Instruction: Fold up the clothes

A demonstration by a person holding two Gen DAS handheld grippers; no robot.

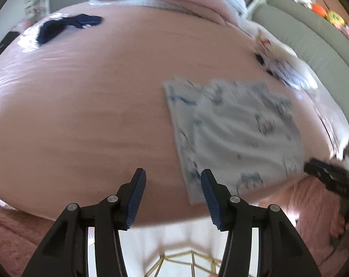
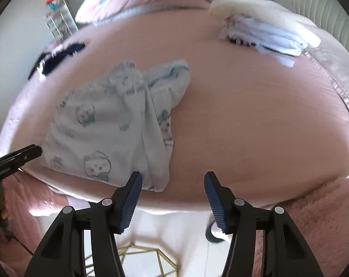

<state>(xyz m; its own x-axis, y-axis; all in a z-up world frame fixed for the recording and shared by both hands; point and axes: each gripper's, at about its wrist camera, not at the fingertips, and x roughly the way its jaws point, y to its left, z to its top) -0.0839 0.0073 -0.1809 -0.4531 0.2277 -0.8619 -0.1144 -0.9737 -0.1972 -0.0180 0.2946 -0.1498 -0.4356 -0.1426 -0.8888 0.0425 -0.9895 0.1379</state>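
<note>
The left hand-held gripper (image 1: 173, 175) hovers over the near edge of the pink bed (image 1: 93, 106), tilted downward, its blue-padded fingers apart and empty. The pale printed garment (image 1: 232, 133) lies flat ahead of it and to its right, its near corner between the fingertips in the view. The right hand-held gripper (image 2: 173, 177) hangs likewise, fingers apart, the garment ahead to its left. Folded white clothes (image 2: 266, 37) lie far ahead, to its right.

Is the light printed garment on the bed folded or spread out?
Folded: the printed garment lies doubled over itself, layered edges showing. Neither tongs touch it.
</note>
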